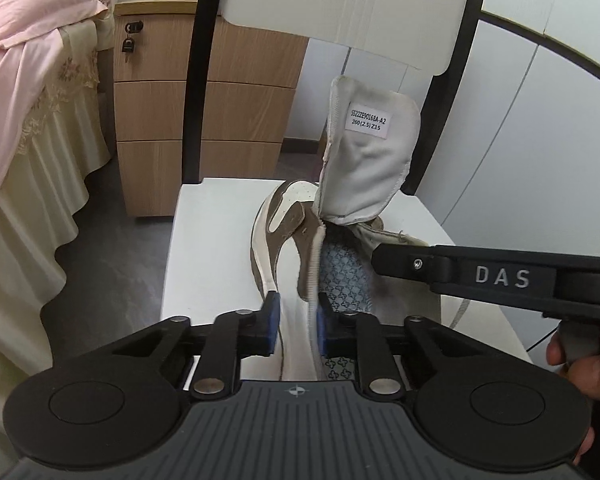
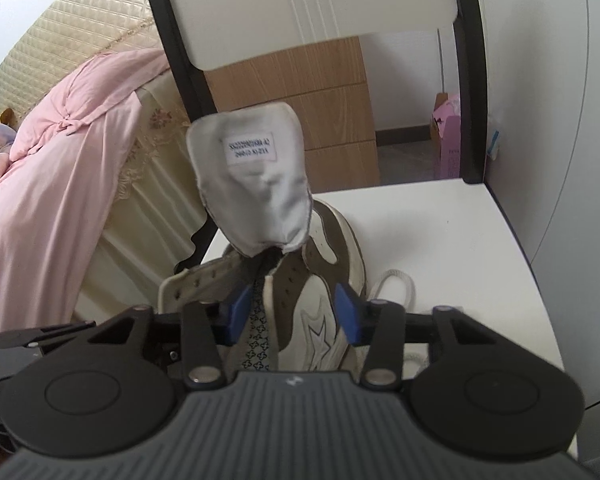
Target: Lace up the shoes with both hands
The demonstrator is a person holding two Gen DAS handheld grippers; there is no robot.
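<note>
While the shoe [image 1: 296, 236] lies on its sole on the white seat of a chair [image 1: 204, 248], which serves as the surface, its pale tongue [image 1: 364, 160] stands folded up with a small printed label facing the cameras. From the left wrist view, the left tongs [image 1: 294, 326] are closed on the shoe's near side wall at the collar, blue pads pressing it from either side. From the right wrist view, the right tongs [image 2: 290, 314] straddle the other side wall, one blue pad inside by the patterned insole [image 2: 258, 336] and one outside; the pads seem not quite to press it, so they read as partly open around it. A loose white lace [image 2: 396, 284] lies on the seat just beside the shoe, and the eyelets that show are unlaced. The chair has a white backrest [image 1: 340, 4] in a black frame. Behind it stands a wooden drawer cabinet [image 1: 204, 120] with a small padlock hanging from its top drawer, and a tray of jars sits on top. To the left is a bed [image 1: 28, 168] with a cream frilled skirt and a pink sheet [image 1: 16, 52] draped over it. A pink box [image 2: 446, 140] stands on the grey floor [image 1: 112, 272] by the white wall.
</note>
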